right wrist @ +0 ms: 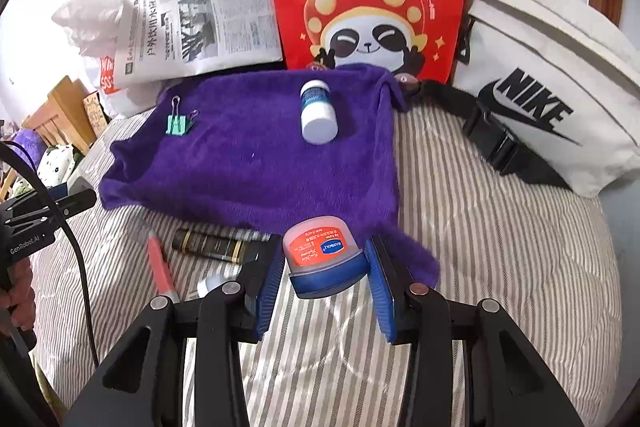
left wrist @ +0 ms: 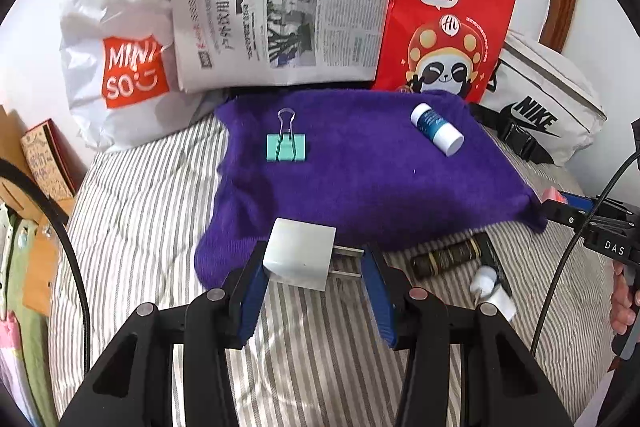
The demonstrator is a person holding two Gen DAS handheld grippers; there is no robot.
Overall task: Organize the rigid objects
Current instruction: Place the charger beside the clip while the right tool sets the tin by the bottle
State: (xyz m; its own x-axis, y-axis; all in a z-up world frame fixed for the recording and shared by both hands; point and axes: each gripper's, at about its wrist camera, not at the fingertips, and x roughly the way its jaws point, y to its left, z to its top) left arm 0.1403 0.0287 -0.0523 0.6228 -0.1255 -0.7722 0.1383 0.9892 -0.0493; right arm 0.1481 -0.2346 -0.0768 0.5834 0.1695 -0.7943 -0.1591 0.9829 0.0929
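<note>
Holding a charger (left wrist: pixel 301 259) in the left gripper (left wrist: pixel 314 281), a jar (right wrist: pixel 323 254) in the right gripper (right wrist: pixel 325 281), both half-closed; towel (left wrist: pixel 360 171) just ahead, below.

A bed covered in grey-and-white striped bedding (left wrist: pixel 140 211) carried a spread purple terry cloth (left wrist: pixel 360 179). Directly on the stripes, near the cloth's front edge, lay a dark tube with gold bands (right wrist: pixel 212 245), a slim pink pen-like stick (right wrist: pixel 160 267) and a small white object (left wrist: pixel 490 287), partly hidden. Along the far edge stood a white plastic shopping bag (left wrist: pixel 116 39), a folded newspaper (left wrist: pixel 280 15), a red paper carrier bag (left wrist: pixel 444 23) and a white canvas waist bag (right wrist: pixel 552 95).
</note>
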